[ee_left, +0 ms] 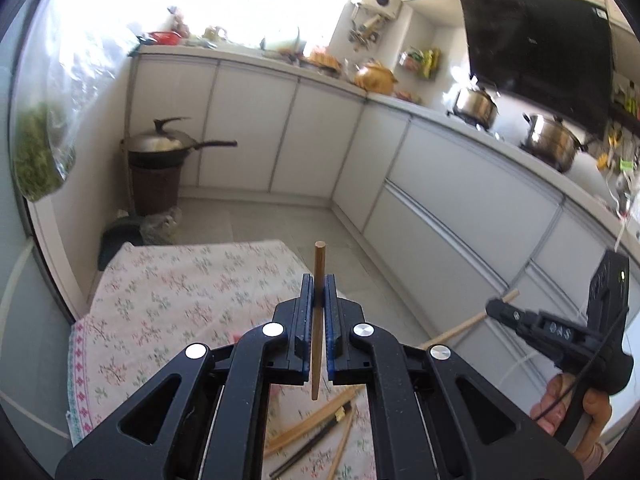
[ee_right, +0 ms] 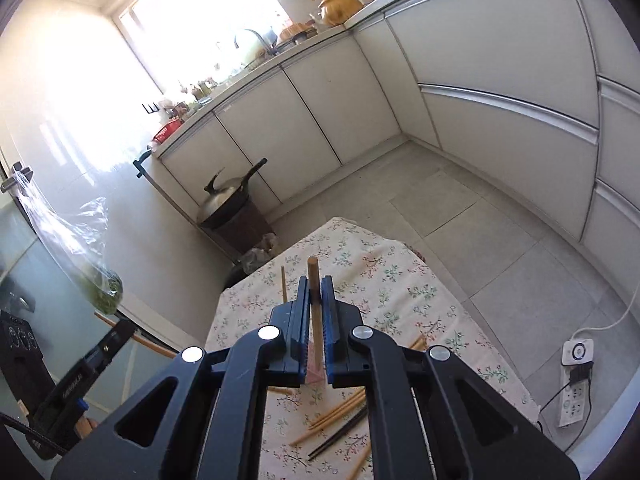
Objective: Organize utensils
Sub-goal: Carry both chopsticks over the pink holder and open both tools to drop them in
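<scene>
Two hand-held grippers each pinch one wooden chopstick: the left hand-held gripper (ee_left: 319, 294) clamps a chopstick (ee_left: 318, 320) upright, and the right hand-held gripper (ee_right: 316, 298) clamps another chopstick (ee_right: 315, 312). Below both, loose chopsticks (ee_right: 340, 420) lie scattered on the table (ee_right: 400, 280).

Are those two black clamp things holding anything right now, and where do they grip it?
Yes. Each grips one wooden chopstick: the left gripper holds its chopstick near the upper end, and the right gripper likewise holds its chopstick.
</scene>
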The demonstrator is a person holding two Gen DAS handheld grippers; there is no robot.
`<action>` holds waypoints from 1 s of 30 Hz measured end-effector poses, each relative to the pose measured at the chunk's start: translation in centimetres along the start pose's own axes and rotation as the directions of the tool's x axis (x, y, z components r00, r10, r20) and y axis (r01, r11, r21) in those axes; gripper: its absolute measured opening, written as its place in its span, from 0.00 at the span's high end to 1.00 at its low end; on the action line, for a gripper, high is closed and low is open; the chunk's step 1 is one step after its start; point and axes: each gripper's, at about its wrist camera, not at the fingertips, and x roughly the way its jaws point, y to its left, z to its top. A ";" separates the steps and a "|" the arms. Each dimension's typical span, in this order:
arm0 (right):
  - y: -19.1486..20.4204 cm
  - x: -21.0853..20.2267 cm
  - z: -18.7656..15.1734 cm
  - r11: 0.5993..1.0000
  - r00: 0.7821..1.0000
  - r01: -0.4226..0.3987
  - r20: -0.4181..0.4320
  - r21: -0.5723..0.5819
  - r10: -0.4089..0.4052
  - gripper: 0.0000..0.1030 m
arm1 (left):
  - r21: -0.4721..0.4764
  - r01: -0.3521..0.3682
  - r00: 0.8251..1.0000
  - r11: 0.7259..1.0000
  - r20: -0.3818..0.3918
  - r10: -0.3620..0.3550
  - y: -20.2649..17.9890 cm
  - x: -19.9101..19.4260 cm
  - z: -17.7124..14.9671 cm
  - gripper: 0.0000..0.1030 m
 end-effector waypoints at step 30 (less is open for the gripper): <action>7.2 7.5 1.4 0.995 0.999 -0.014 -0.047 -0.096 0.010 0.94 | -0.256 -0.144 0.985 0.956 0.058 0.164 7.8 0.1 1.8 0.79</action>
